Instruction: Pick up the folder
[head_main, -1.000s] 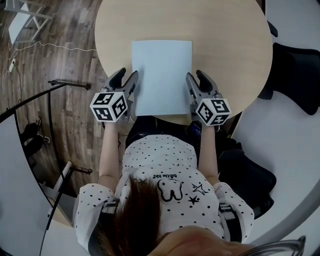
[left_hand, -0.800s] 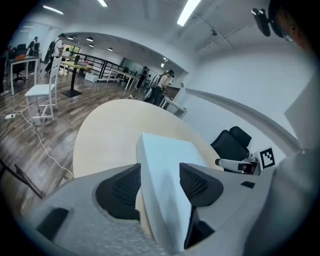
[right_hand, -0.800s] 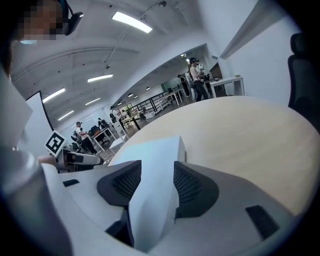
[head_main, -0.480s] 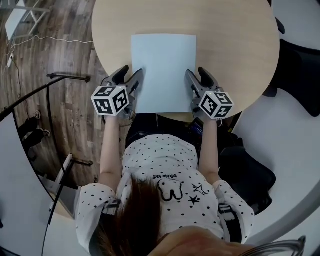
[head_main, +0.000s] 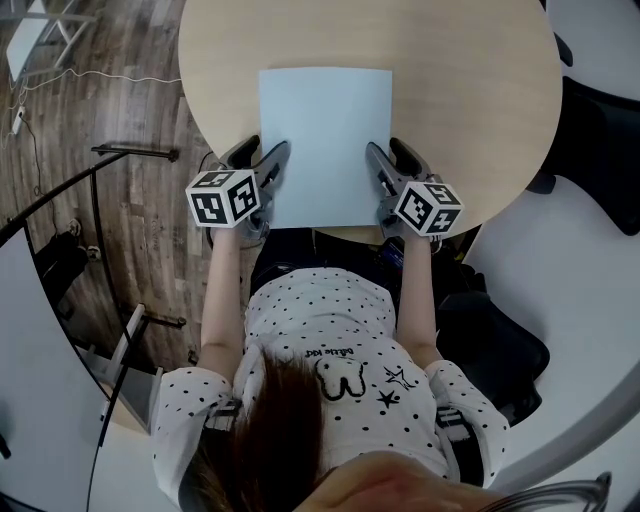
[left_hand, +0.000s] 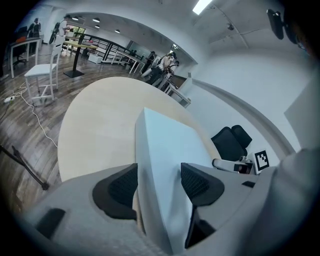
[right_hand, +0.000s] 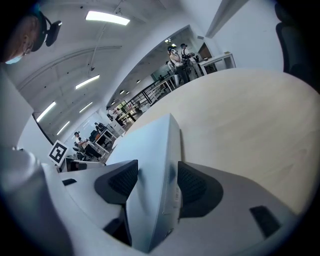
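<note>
A pale blue folder (head_main: 325, 140) lies flat on the round light-wood table (head_main: 450, 90), its near edge at the table's rim. My left gripper (head_main: 260, 155) straddles the folder's left edge near the near corner, and my right gripper (head_main: 392, 155) straddles its right edge. In the left gripper view the folder (left_hand: 165, 150) runs between the wide-apart jaws of the left gripper (left_hand: 159, 182). It does the same in the right gripper view, the folder (right_hand: 150, 150) between the jaws of the right gripper (right_hand: 157, 182). Both pairs of jaws have just been opening, and the pads do not press the folder.
A black office chair (head_main: 600, 150) stands to the right of the table. On the wooden floor at left are a dark stand (head_main: 130, 155) and a white cable (head_main: 110, 78). Several people and desks (left_hand: 162, 65) show far behind the table.
Both grippers have sunk a little toward the table and edged inward along the folder's sides. Their jaws stand wider than before. The folder now rests flat on the table.
</note>
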